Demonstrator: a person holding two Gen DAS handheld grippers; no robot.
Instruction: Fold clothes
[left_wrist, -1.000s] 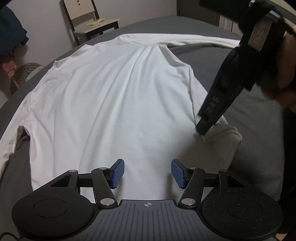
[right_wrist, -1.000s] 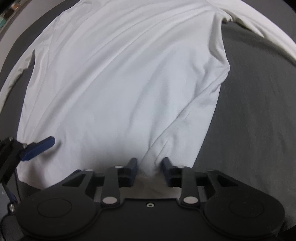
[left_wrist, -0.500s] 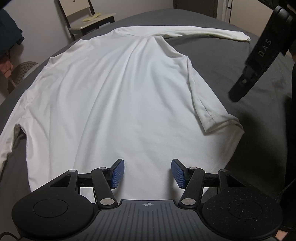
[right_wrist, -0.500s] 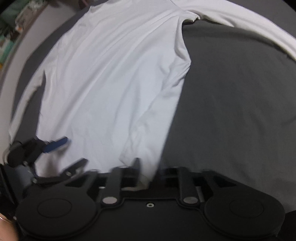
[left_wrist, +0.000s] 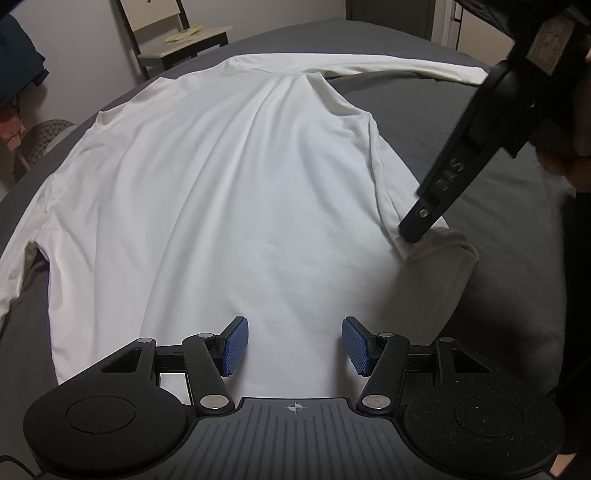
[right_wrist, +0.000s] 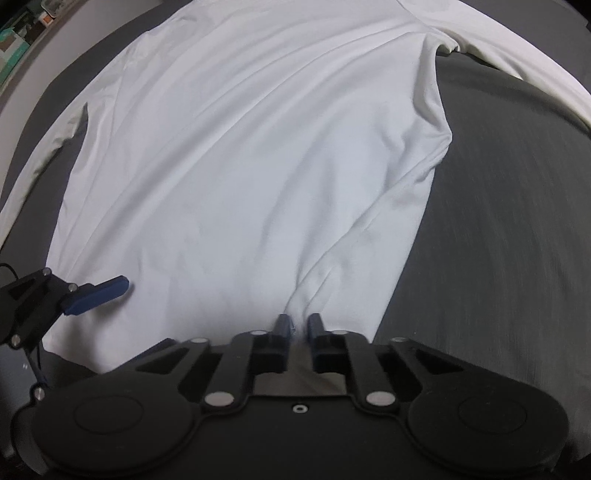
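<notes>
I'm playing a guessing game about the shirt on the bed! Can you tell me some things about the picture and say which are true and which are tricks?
1. The shirt is white. True.
2. The shirt lies on a gray bed. True.
3. The left gripper is pinching the shirt. False: its blue pads stand wide apart, holding nothing.
4. The right gripper is closed on a fold of shirt cloth near the hem. True.
5. The chair by the wall is stacked with folded towels. False: only a small pale item lies on it.
</notes>
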